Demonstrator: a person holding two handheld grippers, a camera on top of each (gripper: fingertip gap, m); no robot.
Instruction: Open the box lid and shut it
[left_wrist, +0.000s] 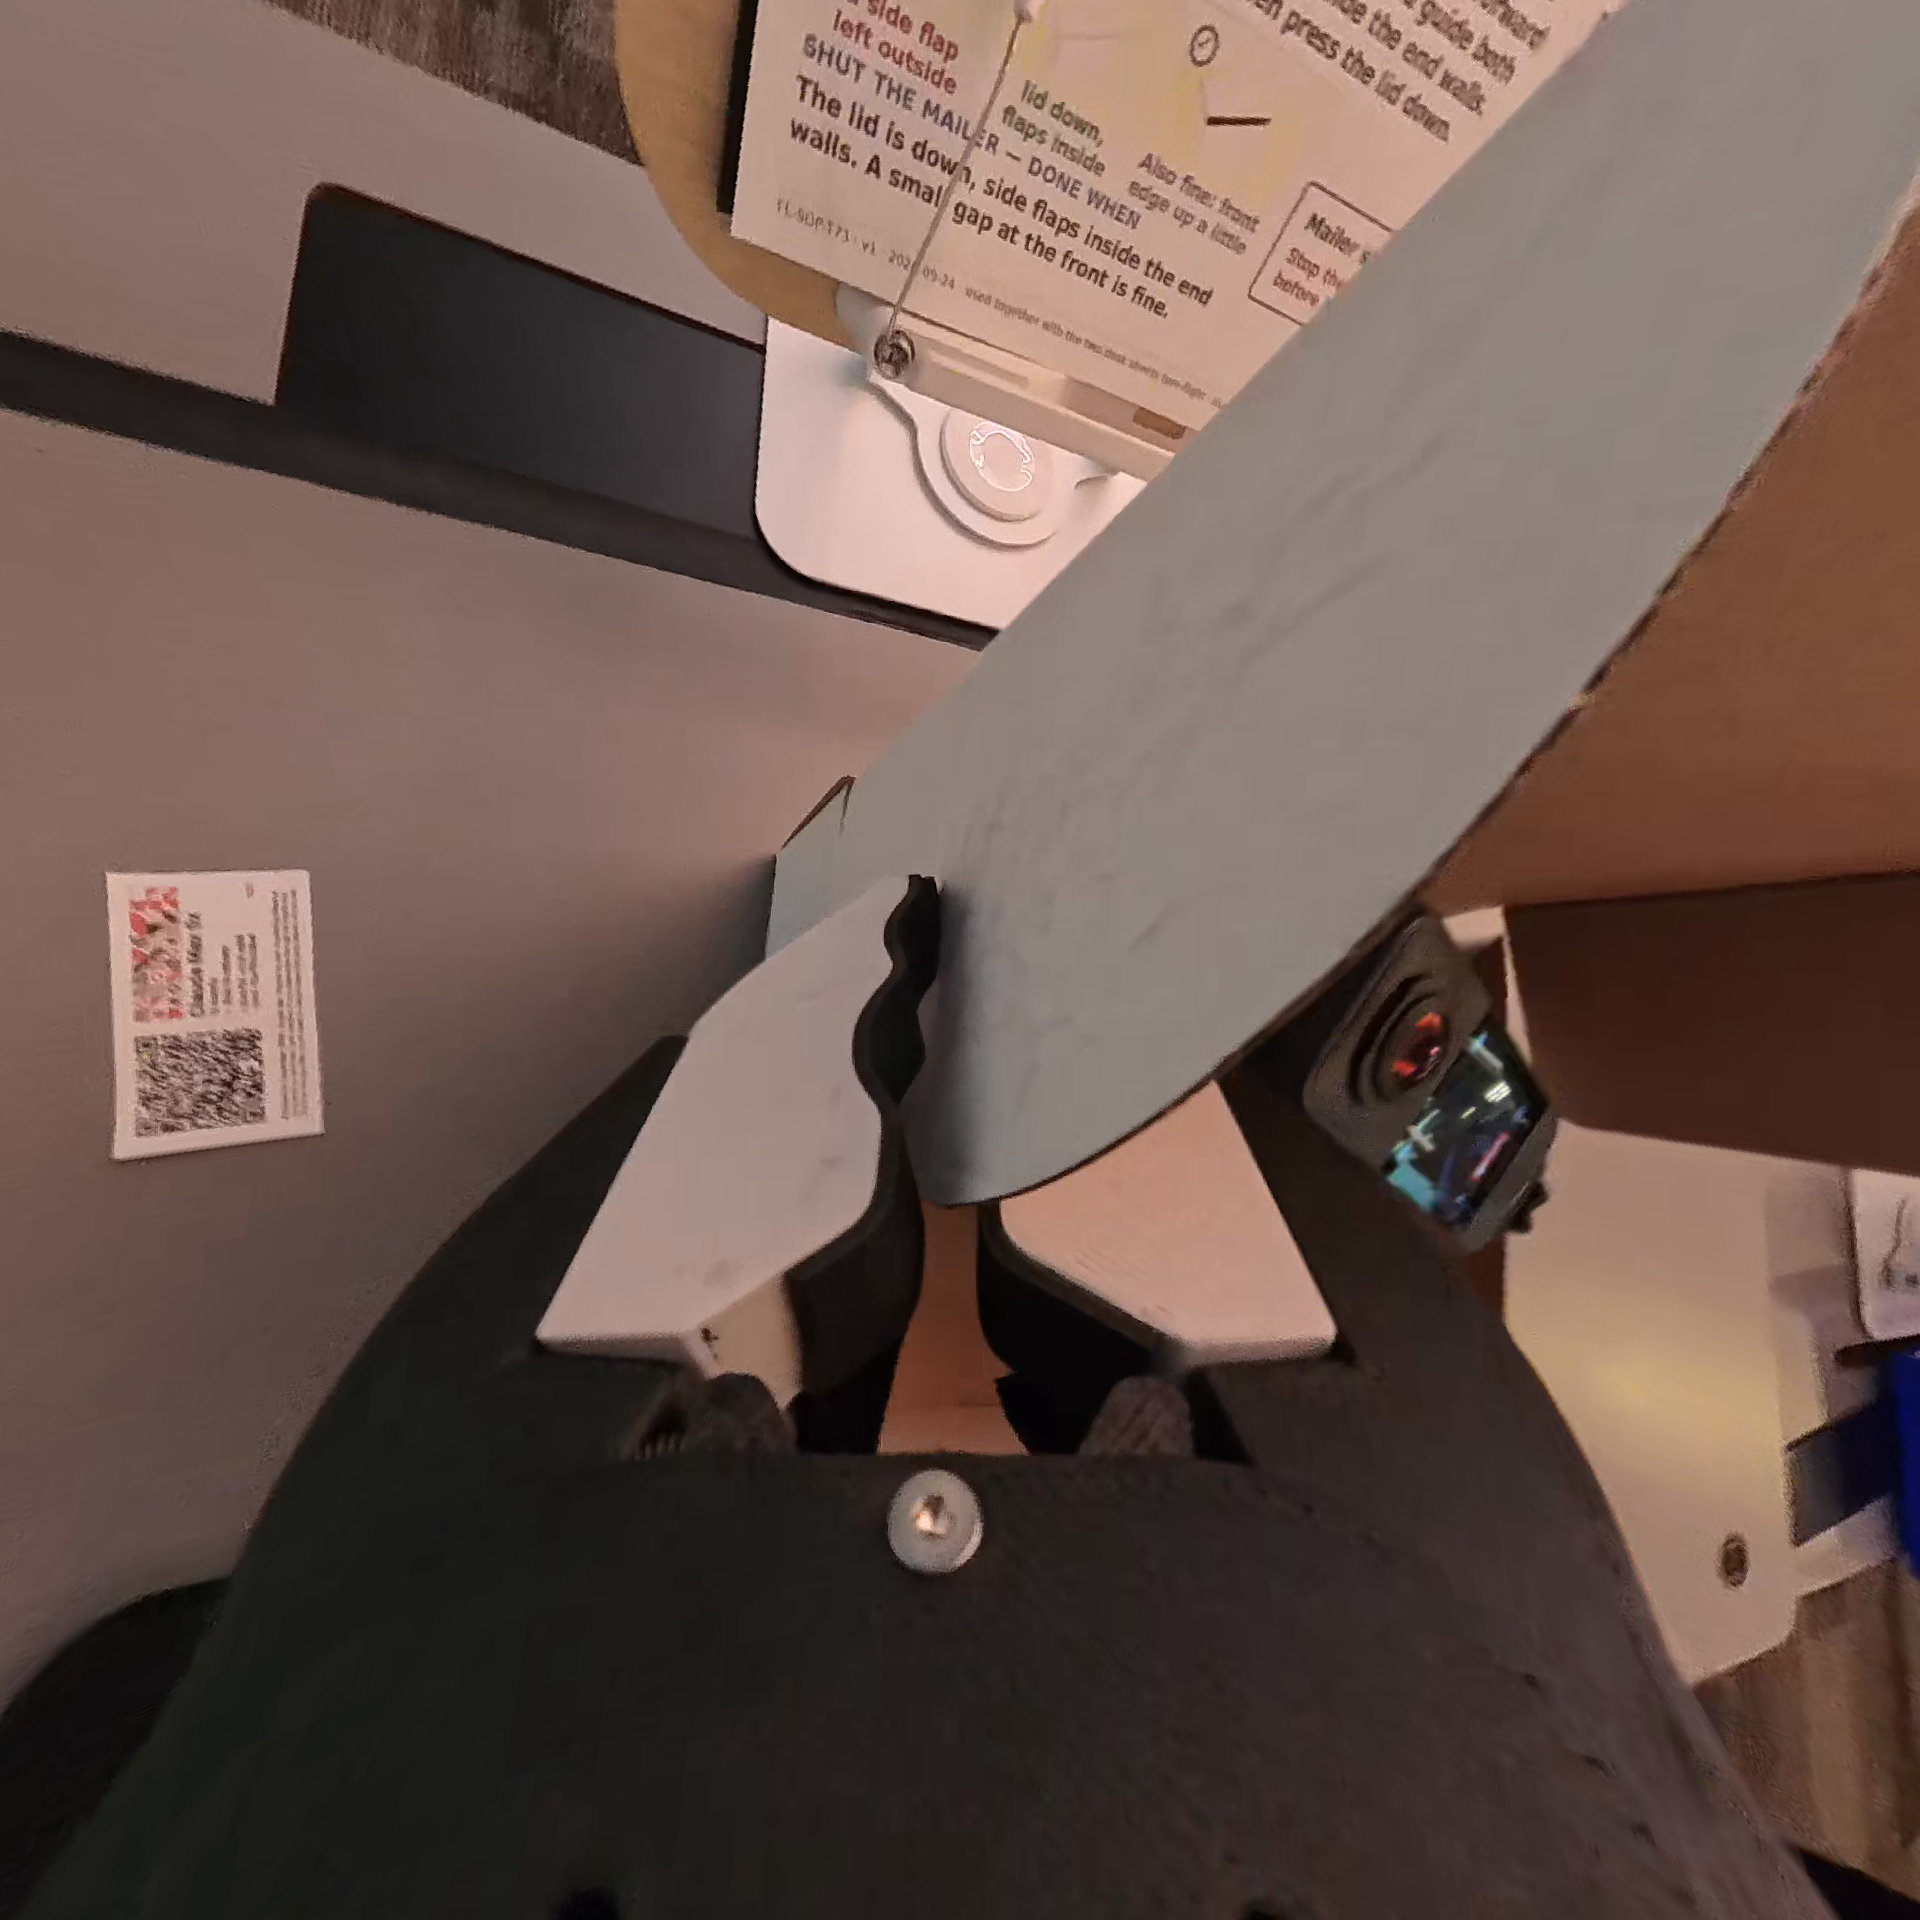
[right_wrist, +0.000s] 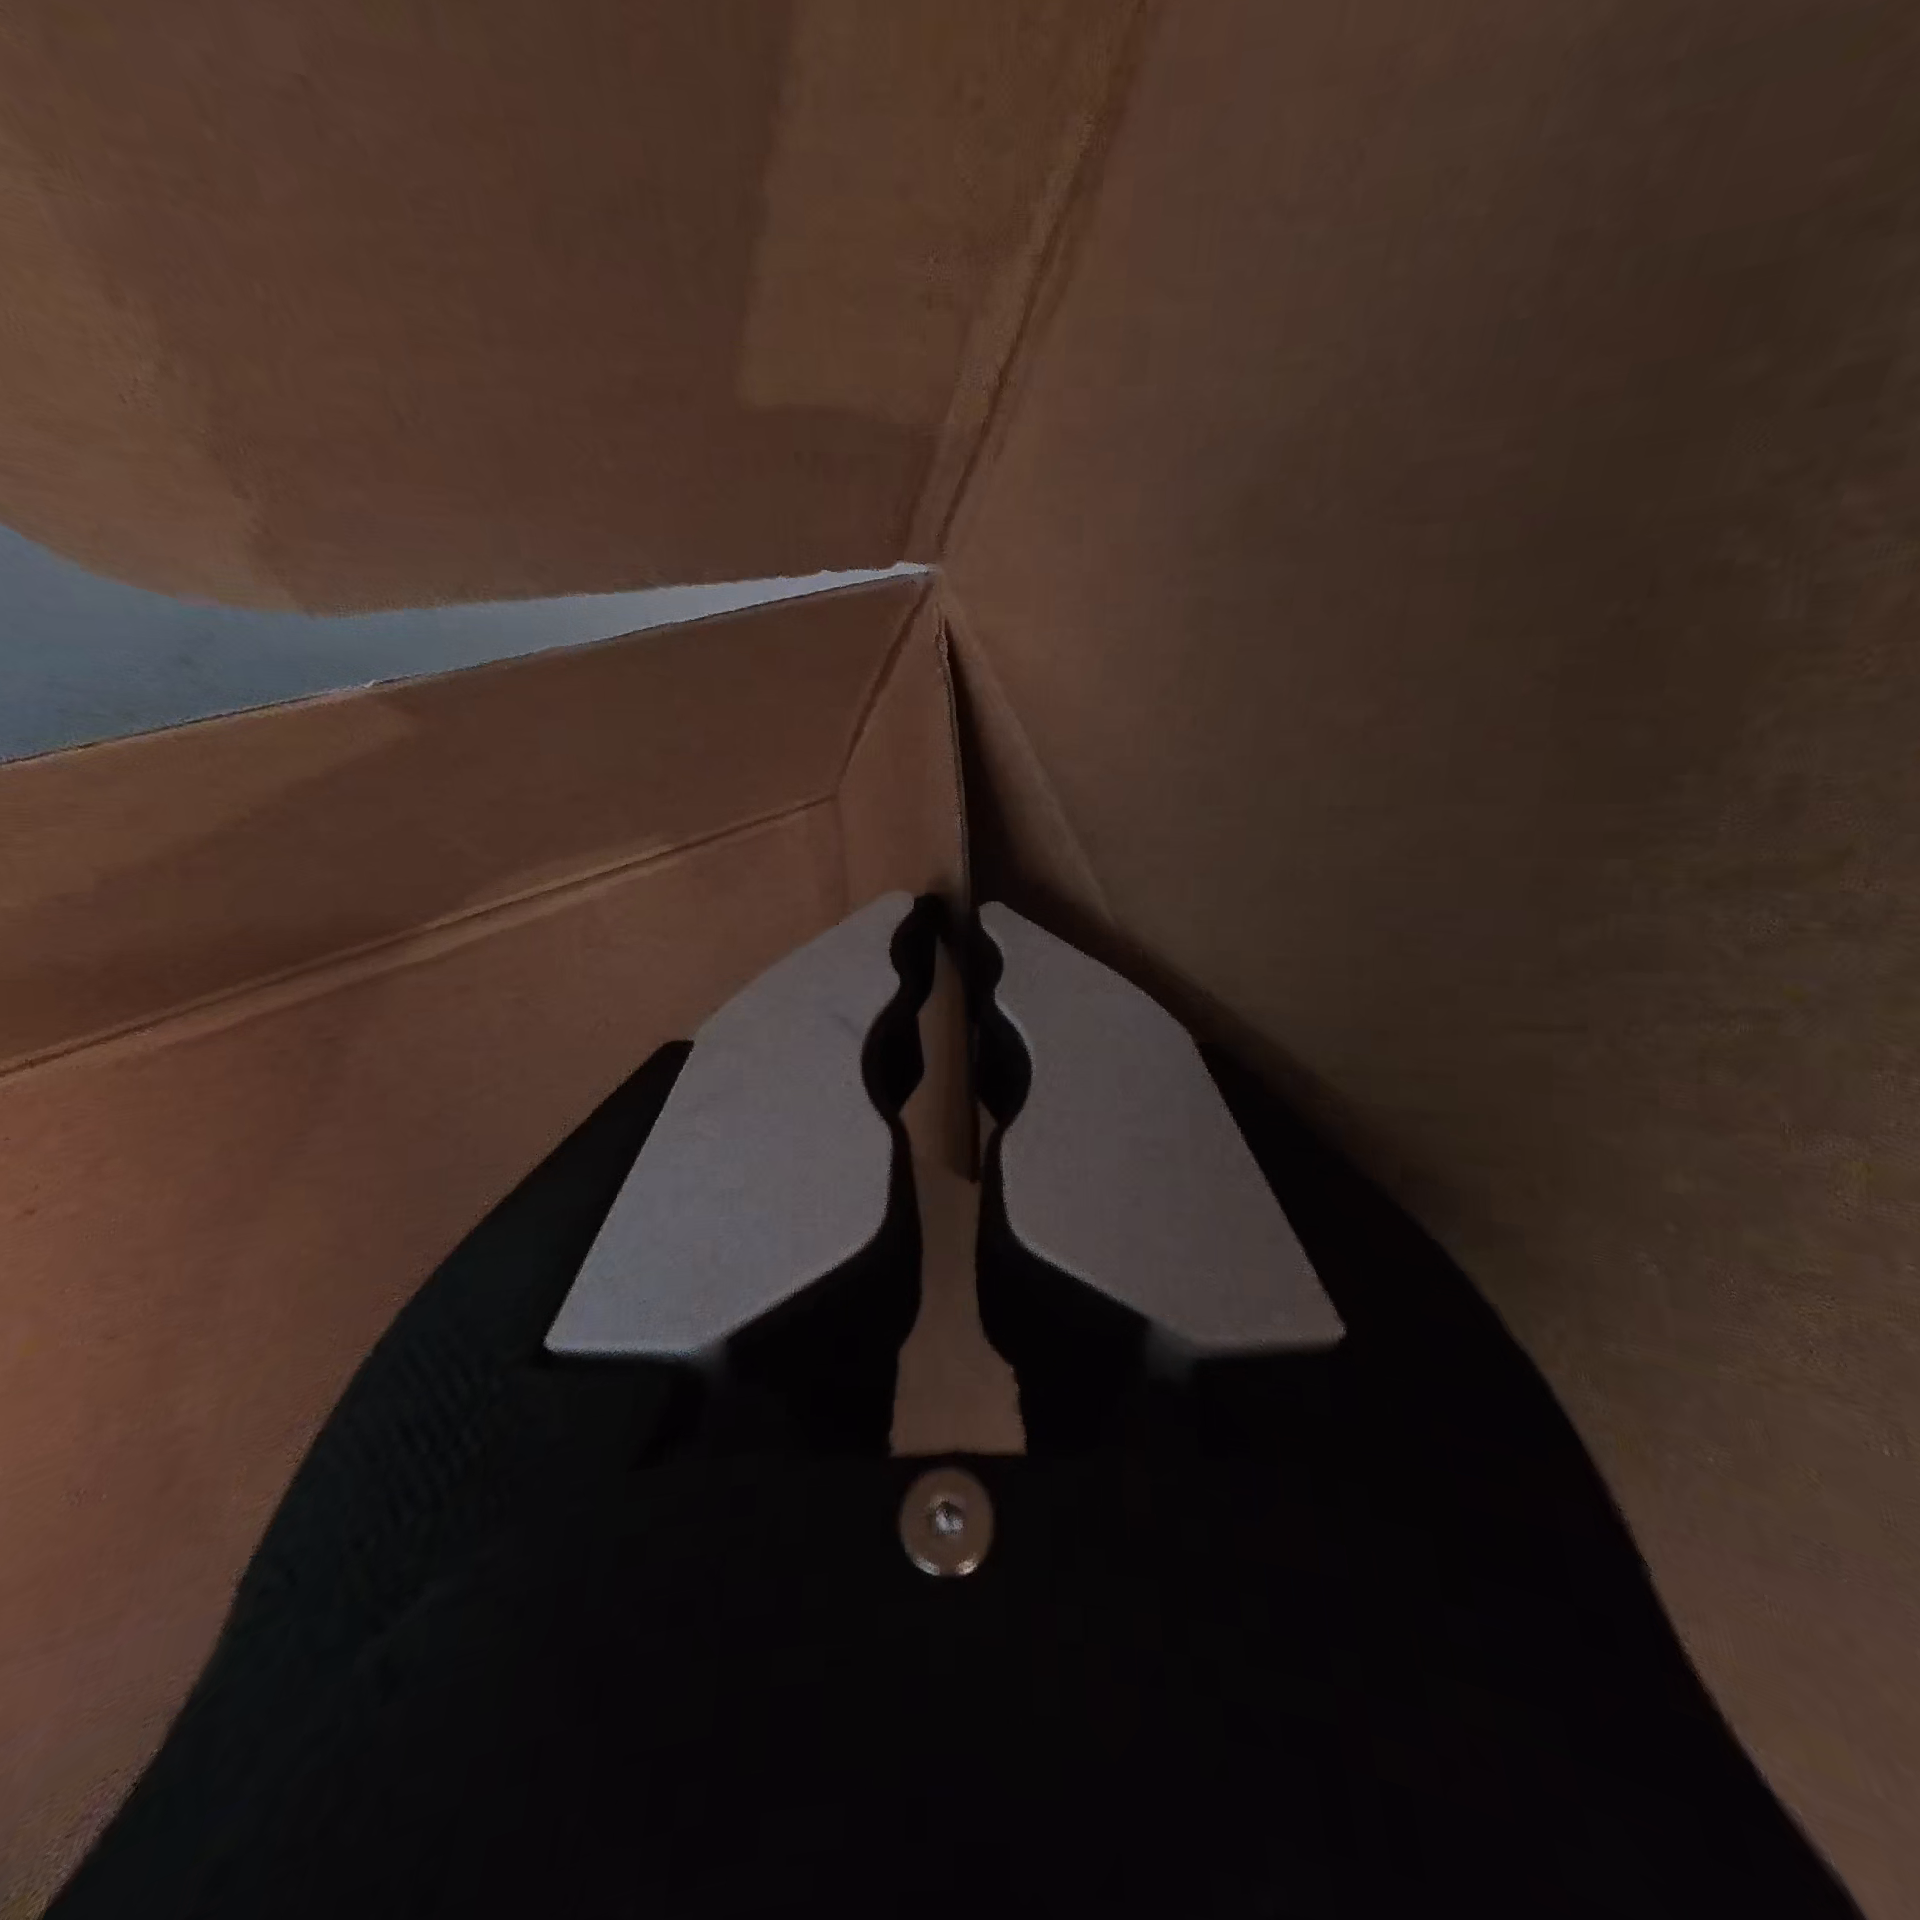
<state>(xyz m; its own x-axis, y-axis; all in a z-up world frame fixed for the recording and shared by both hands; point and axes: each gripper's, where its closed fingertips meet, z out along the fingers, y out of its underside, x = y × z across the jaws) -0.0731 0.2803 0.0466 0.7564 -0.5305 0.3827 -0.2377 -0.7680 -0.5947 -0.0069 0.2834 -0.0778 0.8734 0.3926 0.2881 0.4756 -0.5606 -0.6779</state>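
The box lid (left_wrist: 1299, 644), pale blue outside and brown inside, is raised and slants from just ahead of the left gripper (left_wrist: 940, 1049) up and away to its right. That gripper is tilted and reaches forward with its jaws nearly together on a rounded flap (left_wrist: 1039, 1039) of the lid; the left finger (left_wrist: 769, 1122) lies against the blue face, while the other finger is mostly hidden behind the flap, so the pinch looks firm but its far side cannot be seen. Beyond the flap to the right is the brown inside of the box (left_wrist: 1714, 831), and tucked under the lid edge is the camera (left_wrist: 1444, 1081) of the other gripper. The right gripper (right_wrist: 956, 1039) sits inside the box, pointing into a corner (right_wrist: 940, 623), its jaws close together around a thin cardboard edge (right_wrist: 956, 1060) that stands between the fingers (right_wrist: 769, 1143); whether both pads press it cannot be told. The lid underside (right_wrist: 468, 291) hangs above and left of it, a side wall (right_wrist: 1455, 727) rises on its right, and a low wall (right_wrist: 416, 852) runs ahead on the left with a blue sliver showing over its rim. Farther from the left gripper, a grey tabletop (left_wrist: 416, 727) spreads to the left with a small printed card (left_wrist: 213, 1013) on it. Ahead, a white base (left_wrist: 935, 468) holds a printed sheet (left_wrist: 1039, 156), and a dark strip (left_wrist: 499, 353) runs beside it.
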